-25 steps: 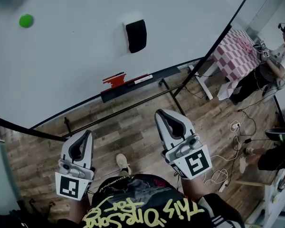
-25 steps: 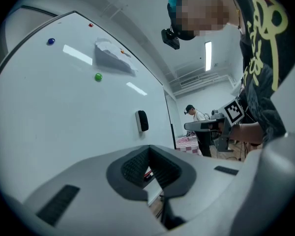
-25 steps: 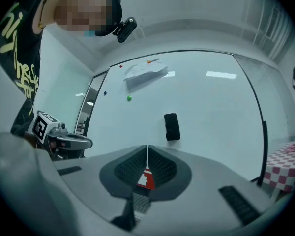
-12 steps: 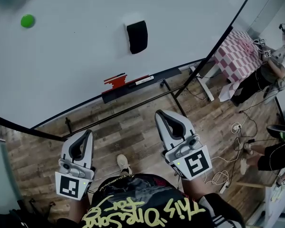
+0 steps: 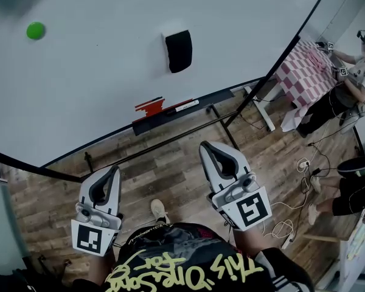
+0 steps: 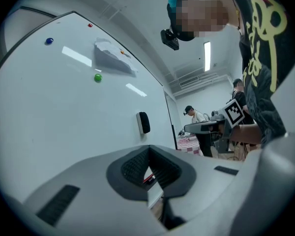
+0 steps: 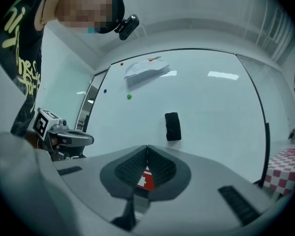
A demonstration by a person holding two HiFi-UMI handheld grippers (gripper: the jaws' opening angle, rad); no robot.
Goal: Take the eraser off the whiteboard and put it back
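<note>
Nearest me, my left gripper [image 5: 112,170] and right gripper [image 5: 205,145] are both closed and empty, over open wood floor [image 5: 170,175] short of the whiteboard [image 5: 97,78]. The eraser [image 5: 179,51] sticks mid-board, clear of the whiteboard's edges, above its bottom-edge tray [image 5: 182,111].

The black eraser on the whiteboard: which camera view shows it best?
The head view: the eraser is largest there, unobstructed on the whiteboard. The right gripper view shows the eraser face-on but smaller. The left gripper view shows it small and edge-on.
</note>
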